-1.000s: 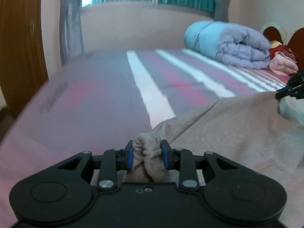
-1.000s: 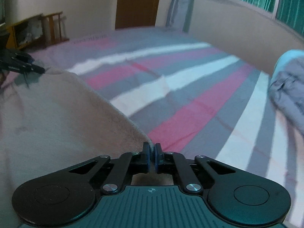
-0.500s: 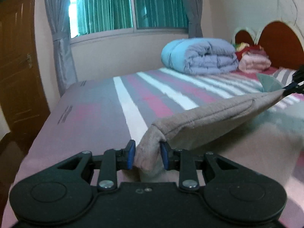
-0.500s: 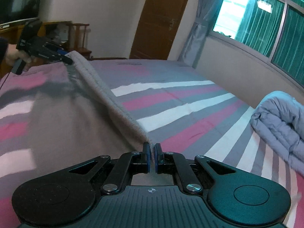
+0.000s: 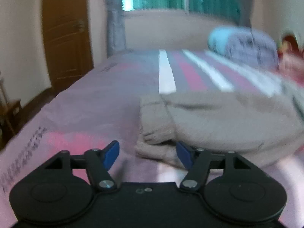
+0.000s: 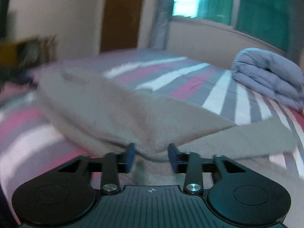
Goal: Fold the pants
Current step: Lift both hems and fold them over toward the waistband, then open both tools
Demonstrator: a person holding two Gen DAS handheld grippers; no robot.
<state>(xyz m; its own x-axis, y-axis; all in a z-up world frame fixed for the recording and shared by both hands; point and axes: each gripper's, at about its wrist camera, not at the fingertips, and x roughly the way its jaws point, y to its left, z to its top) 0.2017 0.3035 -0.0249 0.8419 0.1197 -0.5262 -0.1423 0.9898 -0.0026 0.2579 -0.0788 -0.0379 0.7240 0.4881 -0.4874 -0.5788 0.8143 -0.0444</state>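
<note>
**Pants laid over on the bed, both claws letting go**

Striped bedding in pink, grey and white fills both views, and on this bed our work lies. Starting at our left claw: its blue pads stand well apart, having just opened, and they press on nothing. The cuffed end of the pants sits just ahead of it, nearer the right-hand pad, resting on the sheet in stacked layers. We read that as a fold just laid down, so the spread jaws are there to free the cloth without dragging it.

Our right claw has likewise just been opening. A point of the beige fabric lies between its pads, but we see a gap on either side, so we judge it released rather than pinched. From there the cloth runs away in a broad slab toward the left of that view, with a second strip reaching to the right.

Farther out sit a rolled blue-grey quilt, a wooden door and a curtained window.

Much stays unclear. Both views are smeared, so we cannot tell whether the edges line up or where the waistband is. Each claw's body hides the cloth nearest it, neither claw shows plainly in the other's view, and the dark furniture at the right view's left edge is too blurred to name.
</note>
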